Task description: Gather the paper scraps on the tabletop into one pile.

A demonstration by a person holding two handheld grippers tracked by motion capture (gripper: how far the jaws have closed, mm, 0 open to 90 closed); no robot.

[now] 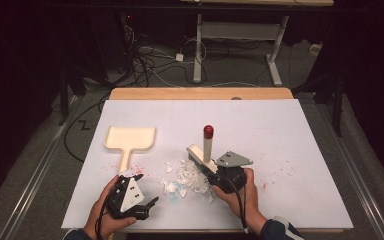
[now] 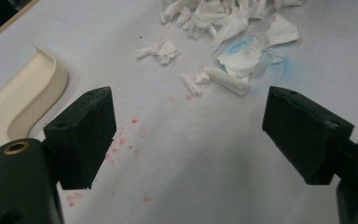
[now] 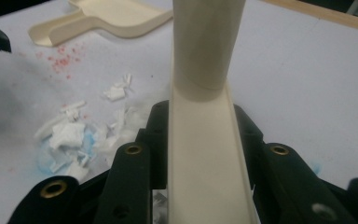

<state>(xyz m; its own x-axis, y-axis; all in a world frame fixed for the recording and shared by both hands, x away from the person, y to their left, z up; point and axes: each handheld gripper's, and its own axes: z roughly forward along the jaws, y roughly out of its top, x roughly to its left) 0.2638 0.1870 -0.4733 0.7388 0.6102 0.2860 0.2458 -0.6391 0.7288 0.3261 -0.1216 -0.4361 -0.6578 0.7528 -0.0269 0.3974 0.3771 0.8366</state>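
Left tongs (image 1: 142,192) low at the near edge of the surface (image 1: 290,130), just left of the scraps (image 1: 187,177), hand (image 1: 102,212) wrapped round from below, jaws spread wide with nothing between them. In the left gripper view the jaws point toward the scraps (image 2: 223,28) across bare white sheet with red specks.

Right tongs (image 1: 219,172) just right of the scraps, hand (image 1: 245,195) behind, grey plate on top. Jaws pressed on the brush (image 1: 205,150), a cream plastic piece with a flat channel-shaped base and a round upright handle, red cap on top. In the right gripper view the brush (image 3: 205,116) sits clamped between the black jaws.

Dustpan (image 1: 130,140) left and beyond the scraps, cream, smooth, raised rim, handle toward the near edge, lying flat, apart from both tongs.

Scraps are torn white paper, crumpled, some over a blue smear. Far and right parts of the surface open.
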